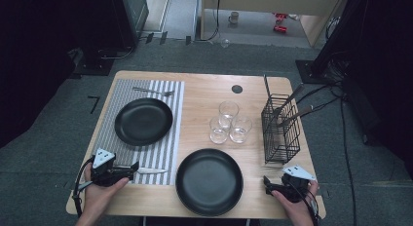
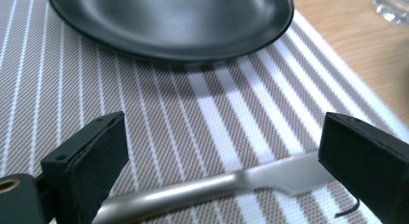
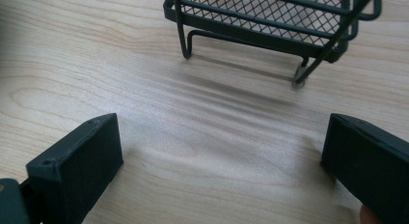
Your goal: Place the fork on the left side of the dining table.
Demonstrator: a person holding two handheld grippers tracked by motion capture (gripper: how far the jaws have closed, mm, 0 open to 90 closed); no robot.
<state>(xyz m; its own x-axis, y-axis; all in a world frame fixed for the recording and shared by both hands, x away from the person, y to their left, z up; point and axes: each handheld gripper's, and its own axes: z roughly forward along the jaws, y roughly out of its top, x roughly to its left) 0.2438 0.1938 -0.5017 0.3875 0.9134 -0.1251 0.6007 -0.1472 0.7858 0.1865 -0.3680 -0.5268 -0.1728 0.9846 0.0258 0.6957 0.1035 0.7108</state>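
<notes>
My left gripper (image 1: pixel 131 168) sits at the near edge of the striped placemat (image 1: pixel 168 153), open. A silver knife (image 1: pixel 152 171) lies flat on the mat there. In the left gripper view the knife (image 2: pixel 231 183) runs across between the wide-apart jaws of the left gripper (image 2: pixel 224 137), with its blade end by the right jaw. One black plate (image 1: pixel 143 121) rests on the mat, and its rim (image 2: pixel 173 48) is just beyond the jaws. My right gripper (image 1: pixel 267 184) is open and empty at the near right of the table; in its own view the right gripper (image 3: pixel 226 137) hovers over bare wood.
A second black plate (image 1: pixel 209 181) sits on bare wood at centre front. Three clear glasses (image 1: pixel 228 122) cluster mid-table. A black wire basket (image 1: pixel 280 126) with cutlery stands at the right; its base (image 3: pixel 270 16) is just ahead of my right jaws. A fork (image 1: pixel 153 92) lies at the mat's far edge.
</notes>
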